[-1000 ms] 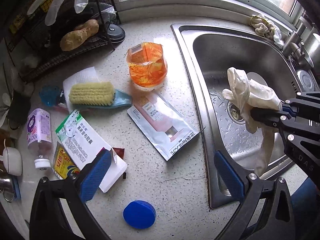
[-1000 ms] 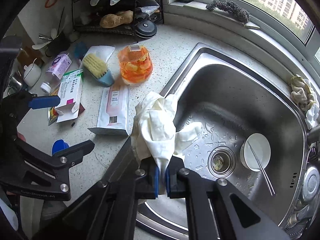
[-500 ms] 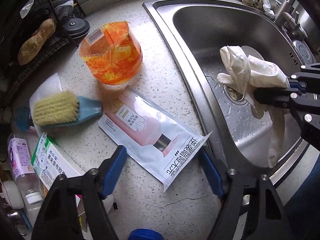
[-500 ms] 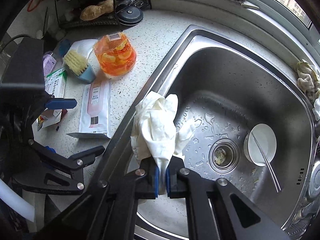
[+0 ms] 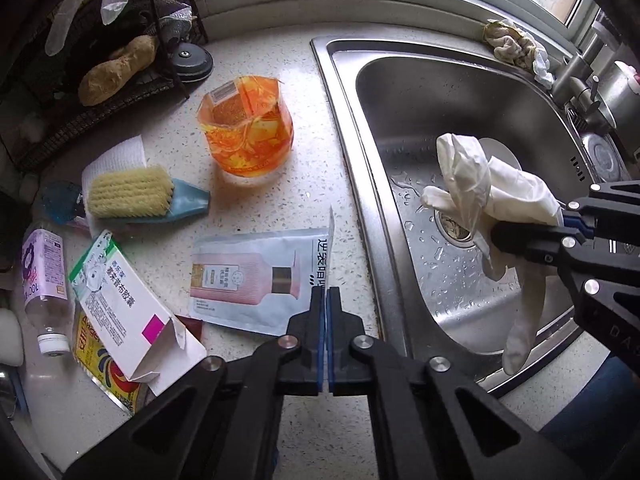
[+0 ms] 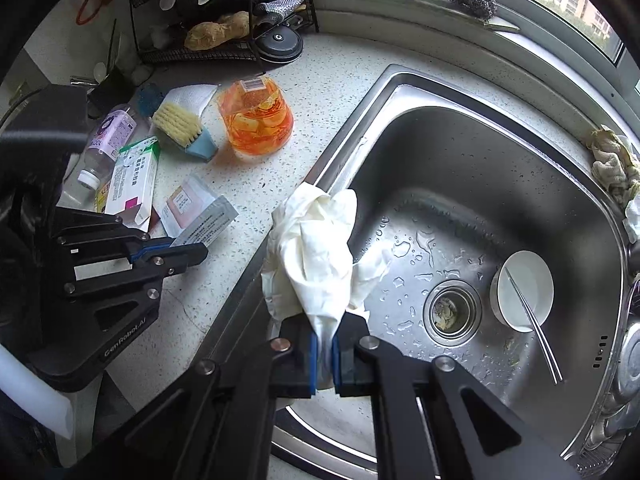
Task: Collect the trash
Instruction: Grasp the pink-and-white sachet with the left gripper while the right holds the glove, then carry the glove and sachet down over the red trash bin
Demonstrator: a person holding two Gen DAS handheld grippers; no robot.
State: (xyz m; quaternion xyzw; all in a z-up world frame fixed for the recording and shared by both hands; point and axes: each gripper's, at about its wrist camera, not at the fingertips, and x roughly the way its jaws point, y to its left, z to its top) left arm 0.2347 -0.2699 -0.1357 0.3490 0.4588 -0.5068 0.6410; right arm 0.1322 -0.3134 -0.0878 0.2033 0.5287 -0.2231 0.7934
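A white refill packet (image 5: 248,276) printed with a pink bottle lies on the speckled counter left of the sink. My left gripper (image 5: 326,300) is closing its jaws, and the blue pads pinch the packet's right edge, which stands up between them. The right wrist view shows that packet (image 6: 192,204) tilted up in the left gripper (image 6: 188,250). My right gripper (image 6: 324,346) is shut on a crumpled white glove (image 6: 316,248) and holds it over the sink's left rim. The left wrist view has the glove (image 5: 480,188) hanging from the right gripper (image 5: 562,222) above the drain.
An orange pouch (image 5: 248,136), a scrub brush (image 5: 132,196), a green-and-white box (image 5: 116,296) and a small bottle (image 5: 42,268) crowd the counter. The steel sink (image 5: 344,120) holds a white bowl (image 6: 524,292) with a utensil. A wire rack (image 5: 80,92) stands at the back left.
My left gripper dropped onto the packet and went from wide open to shut on its edge, lifting that edge. The right gripper kept hold of the glove.
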